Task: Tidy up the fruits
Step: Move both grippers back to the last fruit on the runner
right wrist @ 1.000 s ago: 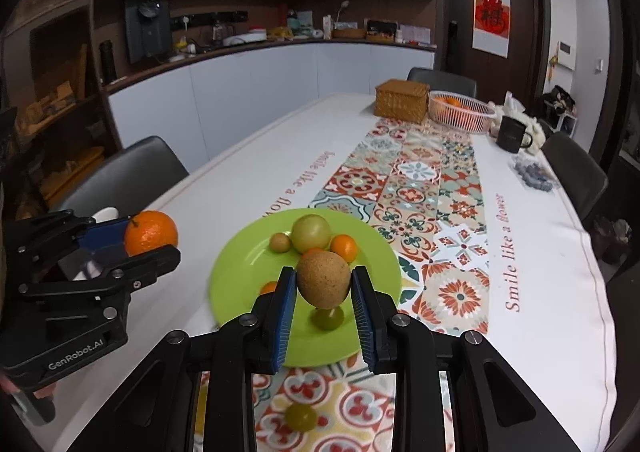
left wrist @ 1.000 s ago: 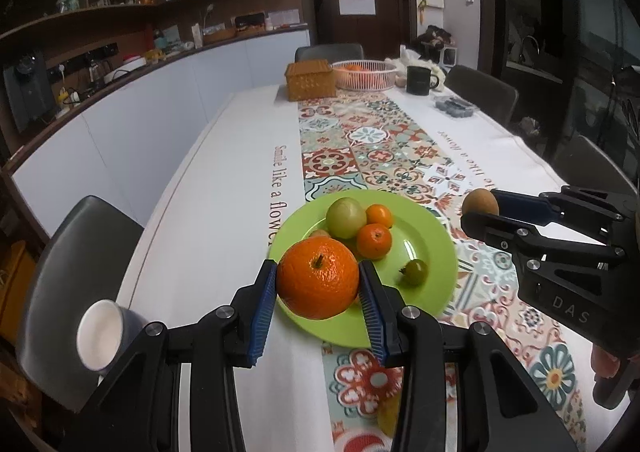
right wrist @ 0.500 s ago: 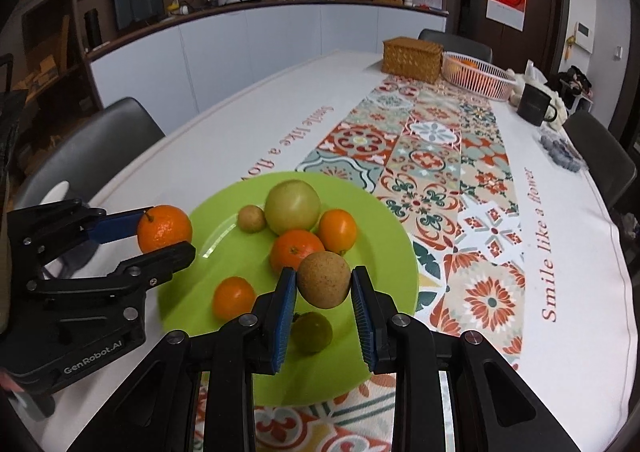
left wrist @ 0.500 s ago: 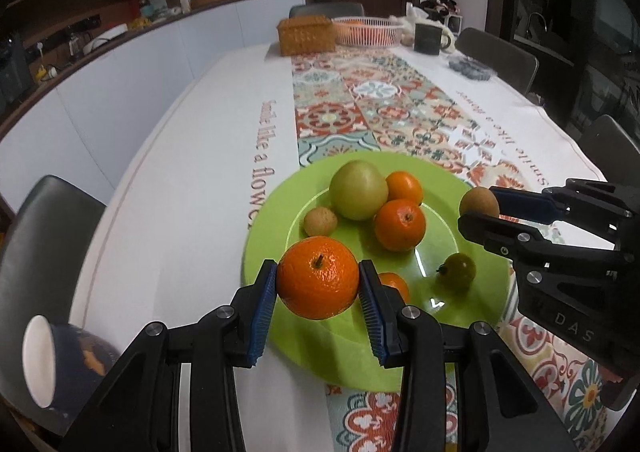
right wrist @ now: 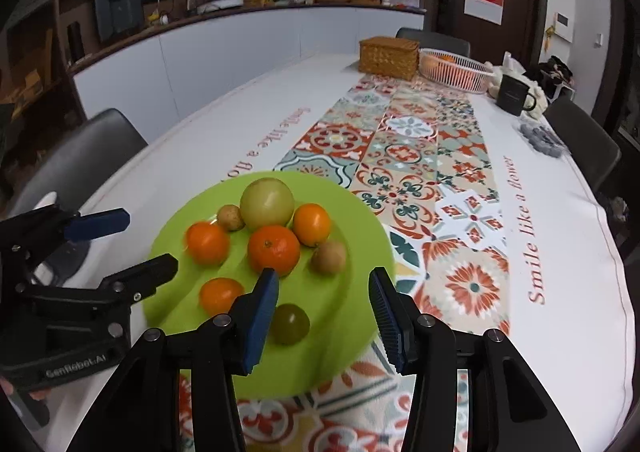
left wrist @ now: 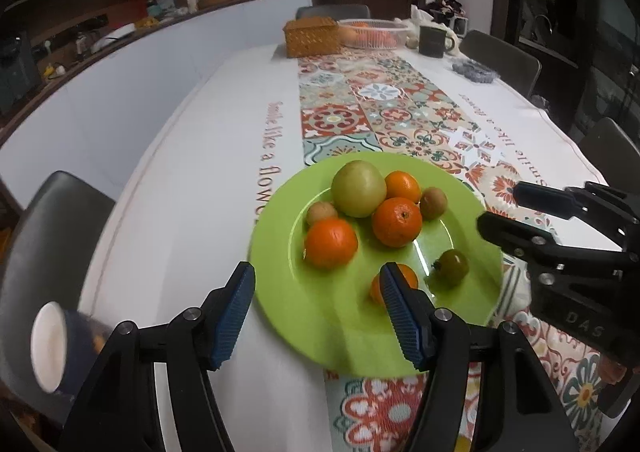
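A green plate (left wrist: 320,316) (right wrist: 340,348) holds several fruits. The orange (left wrist: 331,243) (right wrist: 207,243) lies at the plate's left. The brown kiwi (left wrist: 433,203) (right wrist: 329,256) lies at its right. A pale green apple (left wrist: 359,188) (right wrist: 267,201), other oranges and a dark green tomato (left wrist: 452,267) (right wrist: 290,323) lie there too. My left gripper (left wrist: 318,308) (right wrist: 120,242) is open and empty over the plate's near left edge. My right gripper (right wrist: 323,314) (left wrist: 506,207) is open and empty over the plate's near right.
A wicker box (right wrist: 389,57), a white basket with fruit (right wrist: 454,69) and a dark mug (right wrist: 514,94) stand at the table's far end. A white cup (left wrist: 48,346) sits off the left edge by a dark chair (left wrist: 44,236). Chairs line the right side.
Both grippers have opened. The orange left my left gripper and the kiwi left my right gripper; both now lie on the green plate.
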### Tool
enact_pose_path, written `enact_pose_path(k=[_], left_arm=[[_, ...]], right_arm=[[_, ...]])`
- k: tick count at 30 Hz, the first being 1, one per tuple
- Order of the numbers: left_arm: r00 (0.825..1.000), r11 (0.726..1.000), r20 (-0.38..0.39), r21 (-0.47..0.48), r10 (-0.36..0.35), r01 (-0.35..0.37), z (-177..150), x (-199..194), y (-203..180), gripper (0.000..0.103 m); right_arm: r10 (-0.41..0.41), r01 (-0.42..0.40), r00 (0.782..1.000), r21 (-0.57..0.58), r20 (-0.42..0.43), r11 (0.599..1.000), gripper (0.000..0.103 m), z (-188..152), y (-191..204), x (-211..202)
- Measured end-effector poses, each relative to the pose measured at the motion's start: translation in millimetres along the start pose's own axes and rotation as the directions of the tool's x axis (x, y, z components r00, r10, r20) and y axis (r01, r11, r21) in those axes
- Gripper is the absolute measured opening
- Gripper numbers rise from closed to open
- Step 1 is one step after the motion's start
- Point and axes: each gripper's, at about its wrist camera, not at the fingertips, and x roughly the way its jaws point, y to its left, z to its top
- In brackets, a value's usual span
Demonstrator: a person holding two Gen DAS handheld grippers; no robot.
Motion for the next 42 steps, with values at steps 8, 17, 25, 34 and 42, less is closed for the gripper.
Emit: enact_pose_path(k=[8, 17, 25, 34, 42], left_arm=[[0.997, 0.999, 0.06, 0.006, 0.048, -0.049, -17, -60, -12, 0.067], [0.988, 0.998, 0.143, 0.013, 0.061, -0.063, -33, -122, -23, 0.069], [0.985, 0.998, 0.164, 0.017, 0.05, -0.054, -53, -153, -35, 0.072], [0.99, 1.0, 0.143, 0.01, 0.01, -0.012, -82, -163, -46, 0.073], [0.994, 0.999, 0.107, 0.03, 0.012, -0.015, -107, -152, -50, 0.074]], right_arm=[[0.012, -0.01, 0.996, -0.022, 0.083, 1.0, 0.048, -18, 9, -61], [0.031, -0.026, 0.988, -0.032, 0.152, 0.999, 0.048, -33, 19, -119], [0.051, -0.045, 0.989, -0.05, 0.142, 0.998, 0.048, -54, 23, -144], [0.077, -0.068, 0.991, -0.083, 0.107, 0.994, 0.048, -81, 29, -156], [0.093, -0.088, 0.995, -0.107, 0.041, 0.99, 0.048, -101, 34, -143]])
